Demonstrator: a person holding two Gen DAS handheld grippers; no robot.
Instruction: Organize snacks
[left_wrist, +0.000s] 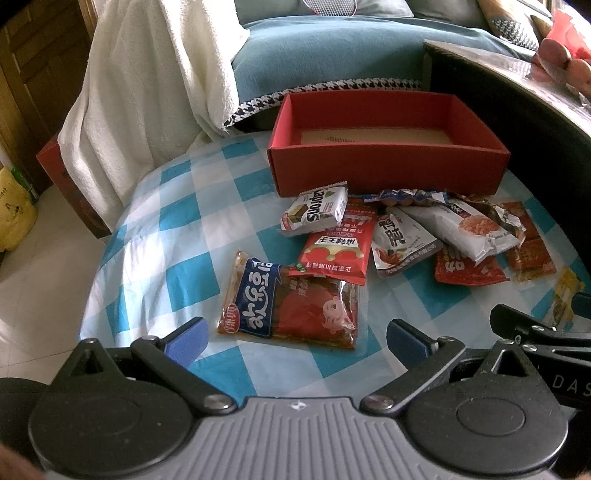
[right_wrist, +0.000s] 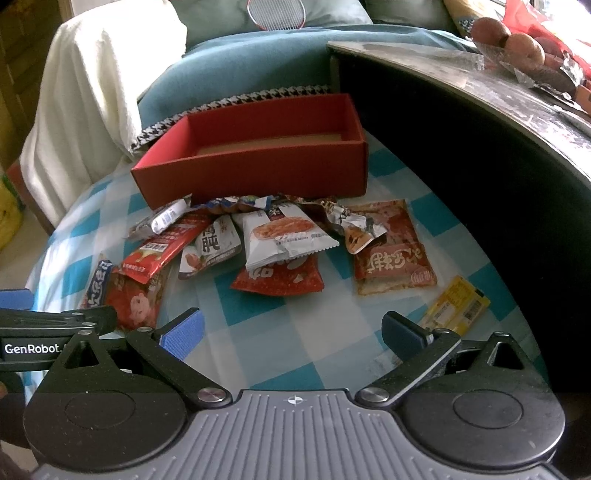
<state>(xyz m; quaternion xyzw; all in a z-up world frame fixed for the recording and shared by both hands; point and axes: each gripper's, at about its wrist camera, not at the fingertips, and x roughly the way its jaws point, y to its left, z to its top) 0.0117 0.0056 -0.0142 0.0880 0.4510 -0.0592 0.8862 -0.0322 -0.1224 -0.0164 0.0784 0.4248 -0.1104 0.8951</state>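
An open red box with a bare brown bottom stands at the back of the checked tablecloth. Several snack packets lie in front of it. A red and blue packet lies just ahead of my left gripper, which is open and empty. A white Laprons packet and a red packet lie further back. My right gripper is open and empty above bare cloth. Ahead of it lie a red packet, a white packet, a flat red packet and a yellow sachet.
A dark table with a grey top rises along the right side, with fruit on it. A sofa with a teal cushion and a white towel stands behind. The tablecloth's edge drops to the floor on the left.
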